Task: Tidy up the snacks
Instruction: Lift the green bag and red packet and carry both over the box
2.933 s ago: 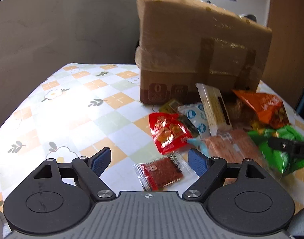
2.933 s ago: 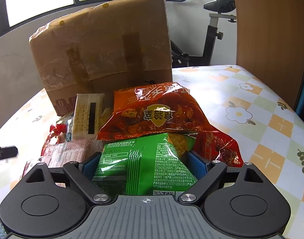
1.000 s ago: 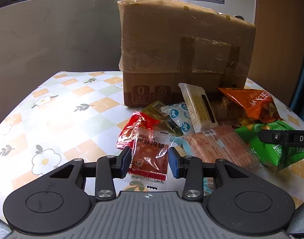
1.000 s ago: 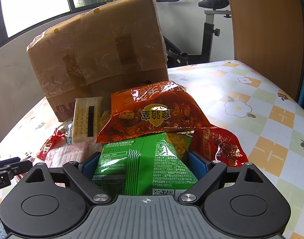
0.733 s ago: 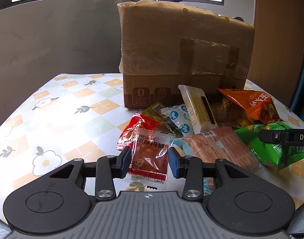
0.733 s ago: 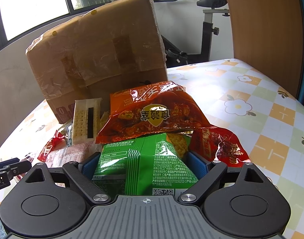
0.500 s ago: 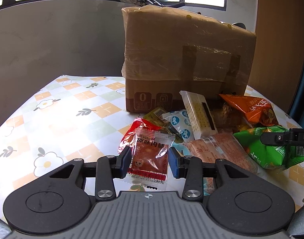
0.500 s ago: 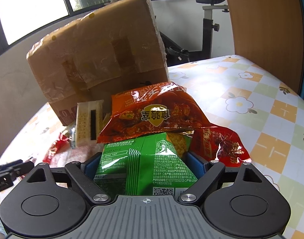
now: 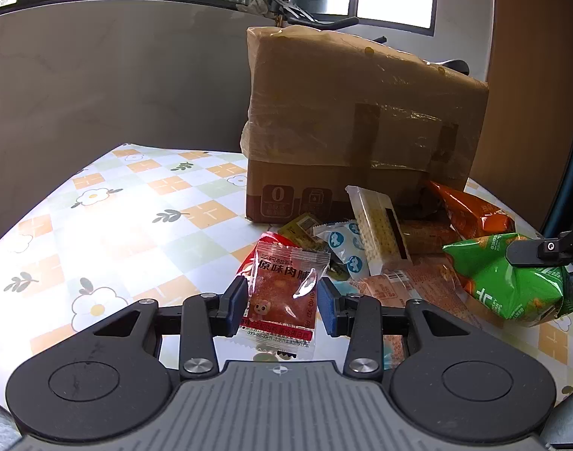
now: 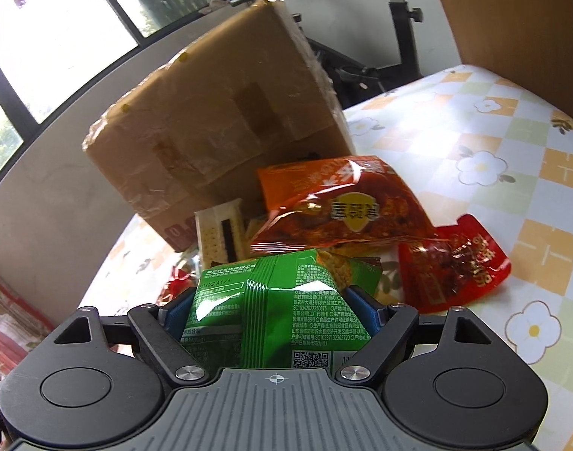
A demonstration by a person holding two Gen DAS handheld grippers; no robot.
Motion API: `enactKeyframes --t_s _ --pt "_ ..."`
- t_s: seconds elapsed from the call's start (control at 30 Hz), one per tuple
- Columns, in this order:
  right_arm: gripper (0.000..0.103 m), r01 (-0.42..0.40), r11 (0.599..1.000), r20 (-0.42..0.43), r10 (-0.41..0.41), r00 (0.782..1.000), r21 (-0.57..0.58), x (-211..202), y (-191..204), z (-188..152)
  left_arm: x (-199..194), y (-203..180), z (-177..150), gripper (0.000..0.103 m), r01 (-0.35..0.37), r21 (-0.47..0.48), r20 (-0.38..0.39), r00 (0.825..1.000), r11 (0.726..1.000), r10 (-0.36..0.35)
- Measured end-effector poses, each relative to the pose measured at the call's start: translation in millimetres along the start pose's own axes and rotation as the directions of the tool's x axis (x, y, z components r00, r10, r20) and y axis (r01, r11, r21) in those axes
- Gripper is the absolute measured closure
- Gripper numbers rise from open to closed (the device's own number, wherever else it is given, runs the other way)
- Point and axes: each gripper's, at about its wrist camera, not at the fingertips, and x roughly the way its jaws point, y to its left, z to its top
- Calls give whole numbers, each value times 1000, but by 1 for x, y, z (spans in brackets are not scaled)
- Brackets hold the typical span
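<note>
The left gripper point(image 9: 281, 310) has its fingers point(image 9: 236, 305) clenched on the small red jerky sachet point(image 9: 282, 295), which hangs between them clear of the tabletop point(image 9: 143, 225); the right gripper point(image 10: 272, 314) grips the green snack bag point(image 10: 275, 300), its fingers having just been closing a little on the puffy sides. To do this step well, I judge each packet should be carried level and slowly, since the sachet is held only by its edges and the inflated bag could slip or twist out. Beyond both sets of fingers stands the taped cardboard box point(image 9: 361, 124); only its outer walls show, so its contents cannot be told. The orange bag point(image 10: 335, 203), cracker pack point(image 9: 378, 225) and red packet point(image 10: 451, 263) lie loose ahead of the fingers, against or near the box.
</note>
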Motion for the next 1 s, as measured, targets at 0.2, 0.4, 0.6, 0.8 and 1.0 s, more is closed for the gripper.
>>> enactKeyframes --t_s 0.2,0.4,0.6,0.8,1.0 --pt "23 -57 994 0 57 998 -90 -3 21 3 -6 3 2 60 2 -12 18 1000 1000 -2" --pt "23 -164 982 39 168 985 -93 -14 39 22 -17 14 20 60 -13 -41 64 998 999 15" --pt "23 -239 968 137 247 959 -74 -34 45 56 -34 27 48 60 -16 -81 138 990 997 27" --pt "23 -223 965 240 250 938 -135 -51 45 97 -43 31 76 60 -22 -70 207 978 997 36" --pt "23 -162 966 294 218 931 -202 -48 44 140 -41 22 110 60 -4 -28 283 959 1000 12"
